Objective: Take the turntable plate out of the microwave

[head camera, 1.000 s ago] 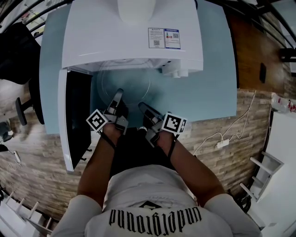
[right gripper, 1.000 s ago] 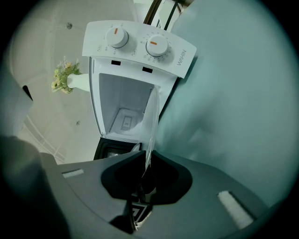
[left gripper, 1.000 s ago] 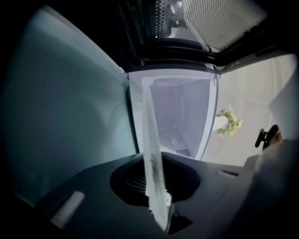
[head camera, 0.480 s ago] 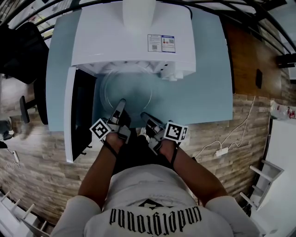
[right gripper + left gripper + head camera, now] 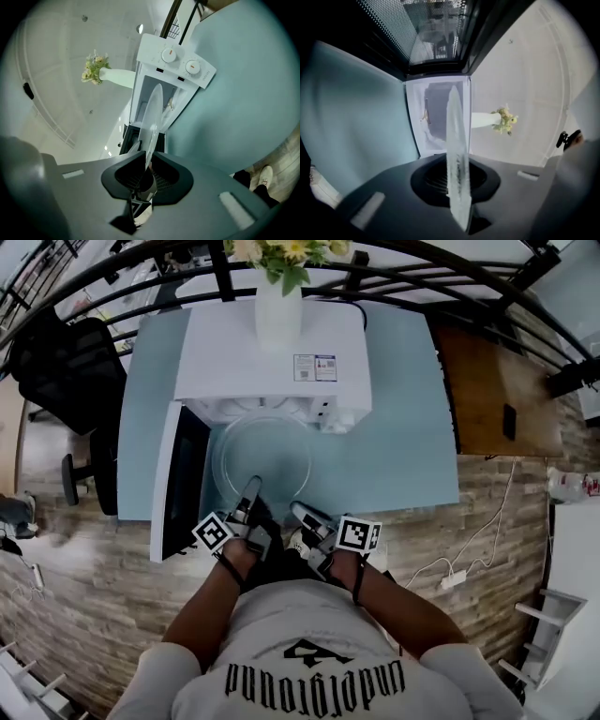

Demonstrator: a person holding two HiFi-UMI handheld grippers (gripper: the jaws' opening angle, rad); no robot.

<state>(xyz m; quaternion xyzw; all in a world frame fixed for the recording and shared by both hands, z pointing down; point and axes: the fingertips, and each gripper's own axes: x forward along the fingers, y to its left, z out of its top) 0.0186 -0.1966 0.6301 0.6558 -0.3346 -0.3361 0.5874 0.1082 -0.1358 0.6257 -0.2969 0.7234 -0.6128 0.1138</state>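
**Task item.** The glass turntable plate (image 5: pixel 262 451) lies directly in front of the microwave (image 5: pixel 272 352), at the mouth of its open cavity and over the table (image 5: pixel 403 437). Its far rim meets the microwave's front edge in the head view. Whether that rim is fully clear of the cavity cannot be determined.

**Left gripper.** The left gripper (image 5: pixel 251 493) is clamped on the plate's near rim, on the side facing the microwave's door (image 5: pixel 183 479). In the left gripper view the plate stands edge-on between the jaws, which are pressed against it.

**Right gripper.** The right gripper (image 5: pixel 302 512) is clamped on the near rim, on the side facing the microwave's control panel. In the right gripper view the plate rim is seated between the closed jaws.

**Surroundings.**
- The door is swung fully open at the microwave's left side.
- Two control knobs (image 5: pixel 169 55) sit on the microwave's front panel.
- A vase of flowers (image 5: pixel 278 320) stands on top of the microwave, toward its rear.
- Two printed labels (image 5: pixel 314 367) are stuck on the microwave's top near its front edge.
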